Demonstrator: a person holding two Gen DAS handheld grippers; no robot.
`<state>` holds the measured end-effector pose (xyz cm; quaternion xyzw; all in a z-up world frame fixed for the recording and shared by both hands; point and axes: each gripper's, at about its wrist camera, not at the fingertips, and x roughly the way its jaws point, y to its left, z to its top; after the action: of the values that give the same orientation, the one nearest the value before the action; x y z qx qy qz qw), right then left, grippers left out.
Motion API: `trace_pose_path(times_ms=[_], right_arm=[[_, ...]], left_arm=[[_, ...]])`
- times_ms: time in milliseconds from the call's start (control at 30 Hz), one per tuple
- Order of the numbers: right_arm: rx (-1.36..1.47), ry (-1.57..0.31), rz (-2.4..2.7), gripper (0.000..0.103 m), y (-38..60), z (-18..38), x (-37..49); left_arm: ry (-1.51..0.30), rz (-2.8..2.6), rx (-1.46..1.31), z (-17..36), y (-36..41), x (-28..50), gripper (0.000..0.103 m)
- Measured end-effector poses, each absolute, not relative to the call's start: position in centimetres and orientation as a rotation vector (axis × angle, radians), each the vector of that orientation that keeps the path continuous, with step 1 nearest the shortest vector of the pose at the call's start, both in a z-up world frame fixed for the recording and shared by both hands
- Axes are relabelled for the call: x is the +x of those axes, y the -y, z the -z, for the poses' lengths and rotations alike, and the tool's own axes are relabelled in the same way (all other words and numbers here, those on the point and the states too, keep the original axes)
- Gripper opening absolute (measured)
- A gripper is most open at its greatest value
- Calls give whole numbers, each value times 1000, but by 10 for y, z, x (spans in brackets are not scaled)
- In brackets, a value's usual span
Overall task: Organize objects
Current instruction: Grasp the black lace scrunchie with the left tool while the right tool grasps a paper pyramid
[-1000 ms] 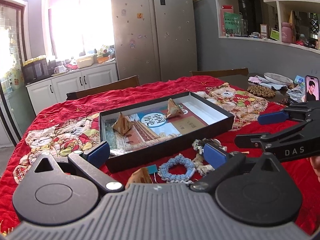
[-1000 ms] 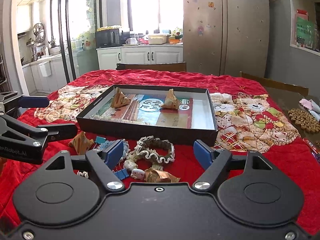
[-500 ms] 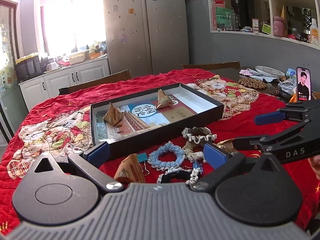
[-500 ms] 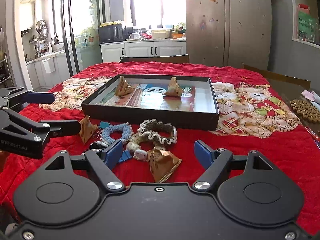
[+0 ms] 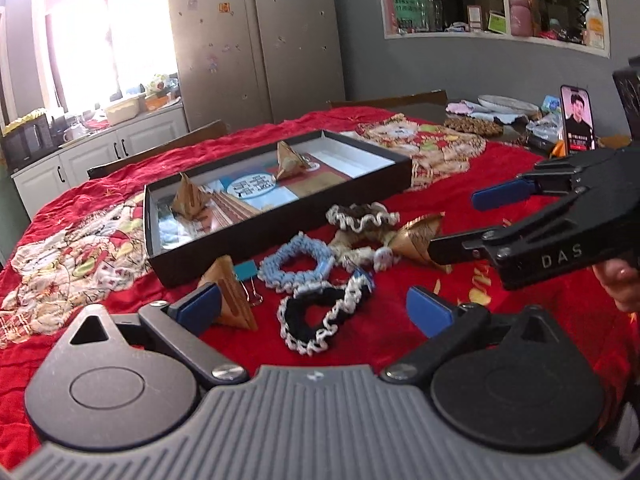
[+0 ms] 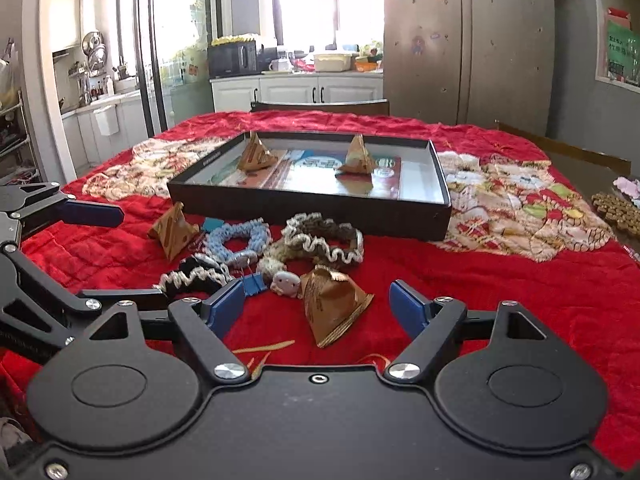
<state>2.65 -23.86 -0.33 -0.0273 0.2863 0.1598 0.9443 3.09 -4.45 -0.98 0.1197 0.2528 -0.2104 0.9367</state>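
A black shallow box (image 5: 400, 170) (image 6: 438, 216) lies on the red cloth and holds two brown paper pyramids (image 5: 190, 200) (image 6: 358, 156). In front of it lie a blue scrunchie (image 5: 296, 260) (image 6: 240, 238), a black-and-white scrunchie (image 5: 320, 316) (image 6: 192, 276), a brown frilled scrunchie (image 5: 360, 216) (image 6: 324, 236), binder clips (image 5: 246, 270) and two more pyramids (image 5: 234, 300) (image 6: 332, 302). My left gripper (image 5: 312, 304) is open, above the black-and-white scrunchie. My right gripper (image 6: 316, 306) is open, with a pyramid between its fingers, not gripped.
A phone (image 5: 576, 118), a plate (image 5: 506, 102), and a beaded mat (image 5: 474, 124) (image 6: 616, 210) stand at the table's right end. Chair backs (image 6: 320, 106) line the far side. The fridge and kitchen counters are behind.
Both grippers have drawn back toward me and a little lower; the loose items now show further ahead of the fingers. Both stay open and nothing was picked up.
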Motion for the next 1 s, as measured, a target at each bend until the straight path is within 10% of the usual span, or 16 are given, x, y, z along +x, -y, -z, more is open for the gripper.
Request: trace_pose_path(times_ms=[367, 1000], right_arm=[[-64, -609, -293, 75, 239, 23, 45], [-111, -646, -301, 41, 230, 38, 66]], left_arm=[[-558, 450, 270, 32, 52, 43, 79], [-598, 426, 255, 37, 52, 55, 27]])
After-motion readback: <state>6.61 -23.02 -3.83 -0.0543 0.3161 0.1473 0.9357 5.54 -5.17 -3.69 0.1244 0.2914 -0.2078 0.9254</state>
